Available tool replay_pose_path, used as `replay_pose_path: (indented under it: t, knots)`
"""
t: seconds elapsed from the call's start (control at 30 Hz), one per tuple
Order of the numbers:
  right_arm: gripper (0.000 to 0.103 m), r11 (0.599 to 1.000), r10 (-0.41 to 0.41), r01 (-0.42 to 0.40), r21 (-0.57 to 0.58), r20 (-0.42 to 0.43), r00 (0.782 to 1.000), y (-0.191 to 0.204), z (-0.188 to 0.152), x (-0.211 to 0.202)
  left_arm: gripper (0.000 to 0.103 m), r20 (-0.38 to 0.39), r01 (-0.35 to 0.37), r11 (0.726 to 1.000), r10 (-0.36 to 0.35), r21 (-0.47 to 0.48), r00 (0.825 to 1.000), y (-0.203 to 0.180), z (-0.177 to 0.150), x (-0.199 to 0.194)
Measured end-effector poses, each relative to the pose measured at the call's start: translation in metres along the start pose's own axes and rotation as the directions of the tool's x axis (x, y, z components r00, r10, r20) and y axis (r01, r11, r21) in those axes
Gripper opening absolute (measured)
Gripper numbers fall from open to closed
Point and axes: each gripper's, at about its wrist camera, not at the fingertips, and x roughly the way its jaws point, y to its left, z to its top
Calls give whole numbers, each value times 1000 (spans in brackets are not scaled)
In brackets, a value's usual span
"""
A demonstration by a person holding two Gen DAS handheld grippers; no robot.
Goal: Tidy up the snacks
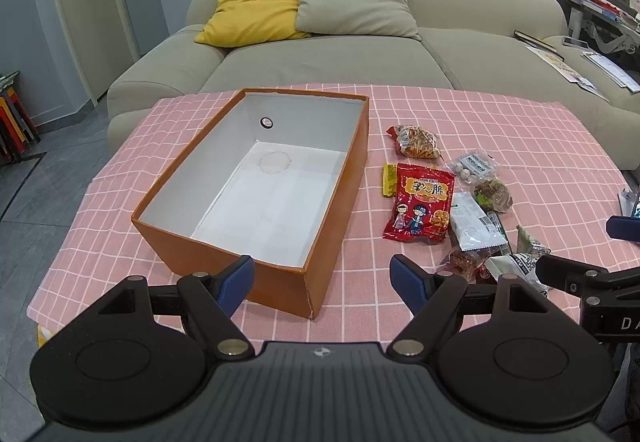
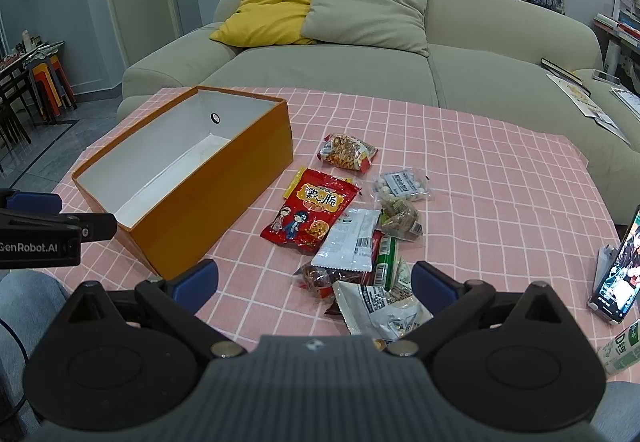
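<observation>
Both grippers hang open and empty: our left gripper [image 1: 322, 278] sits over the near corner of the empty orange box [image 1: 192, 242], our right gripper [image 2: 314, 282] just above the near end of the snack pile [image 2: 352, 242] on the pink checked surface [image 2: 500, 182]. We judge the best first pick is the topmost white packet [image 2: 384, 308], pinched by an edge. The overlapping wrappers beneath may drag along, and the propped phone [image 2: 618, 274] stands near on the right.

"GenRobot.AI" showing on left claw [image 2: 40, 248] body; "DA" showing on right claw [image 1: 624, 323] body; other print unreadable.
</observation>
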Motion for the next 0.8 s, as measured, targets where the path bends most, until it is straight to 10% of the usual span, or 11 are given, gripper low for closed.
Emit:
replay_pose_path:
  t: [0.47,0.8]
  knots:
    - [99,1000,21,-21,0,0,1000,0,-1,1,89,-1,48,999,-48,-25,999,3,0,-1]
    - [88,999,50,-50,-5,-21,999,-12,-13,12,64,-37,212,975,-214,-64,976,-6,2,10]
